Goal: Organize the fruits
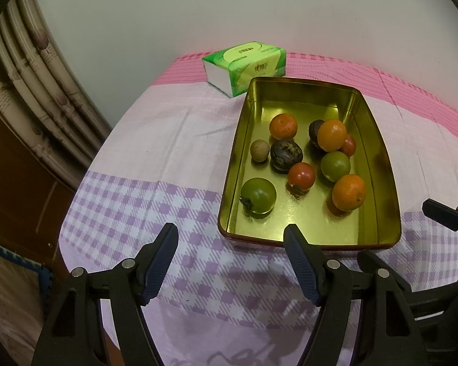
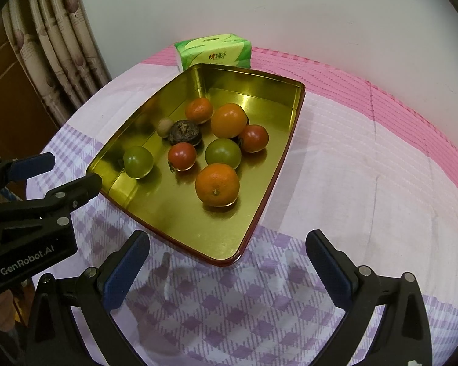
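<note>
The fruits are all lying in the tin (image 1: 378, 164) on the bench (image 1: 155, 152), its long axis running near to far. Both tools are hovering wide open and empty at its near end: the left tool (image 1: 230, 262) facing the near-left corner, the right tool (image 2: 227, 271) sitting closer to the nearest orange (image 2: 217, 184).

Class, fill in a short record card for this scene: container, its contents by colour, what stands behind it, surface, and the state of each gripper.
container: gold tin, open, no lid on it
contents: three orange fruits, two red, two green, two dark wrinkled ones, one small tan one
behind it: green tissue pack
surface: pink and purple checked cloth
left gripper: open, holding nothing
right gripper: open, holding nothing
</note>
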A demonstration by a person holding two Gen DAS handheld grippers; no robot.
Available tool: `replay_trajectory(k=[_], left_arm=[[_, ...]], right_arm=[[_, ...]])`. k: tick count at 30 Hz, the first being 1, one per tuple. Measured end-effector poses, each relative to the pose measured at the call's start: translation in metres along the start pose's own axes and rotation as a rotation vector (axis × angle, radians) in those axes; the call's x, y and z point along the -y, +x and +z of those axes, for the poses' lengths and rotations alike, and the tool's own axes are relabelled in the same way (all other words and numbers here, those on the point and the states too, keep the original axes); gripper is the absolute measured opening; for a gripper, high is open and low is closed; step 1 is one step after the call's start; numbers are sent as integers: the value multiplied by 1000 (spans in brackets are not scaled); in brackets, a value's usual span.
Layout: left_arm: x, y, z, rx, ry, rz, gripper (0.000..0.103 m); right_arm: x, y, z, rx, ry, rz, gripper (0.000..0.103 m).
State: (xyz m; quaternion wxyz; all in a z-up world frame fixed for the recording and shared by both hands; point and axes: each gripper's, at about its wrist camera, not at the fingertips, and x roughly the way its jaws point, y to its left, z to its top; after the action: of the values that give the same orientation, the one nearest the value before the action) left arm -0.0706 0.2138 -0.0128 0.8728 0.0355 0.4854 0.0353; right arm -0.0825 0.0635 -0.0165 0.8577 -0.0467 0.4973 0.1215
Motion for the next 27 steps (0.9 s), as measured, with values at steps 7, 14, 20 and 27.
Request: replay_trajectory(k=[7,14,20,27], left_arm=[[0,1,-1,-10,1,-10,72],[0,1,0,-11,1,-10,72],[0,2,0,-11,4,-13,72],[0,2,1,-11,4,-12,72]], right_arm=[[-1,1,1,-4,-5,-14,101],[-1,2,1,-4,-5,-17,101],[1,3,0,-10,-1,-16,101],[2,4,-1,-13,-3,-13,101]])
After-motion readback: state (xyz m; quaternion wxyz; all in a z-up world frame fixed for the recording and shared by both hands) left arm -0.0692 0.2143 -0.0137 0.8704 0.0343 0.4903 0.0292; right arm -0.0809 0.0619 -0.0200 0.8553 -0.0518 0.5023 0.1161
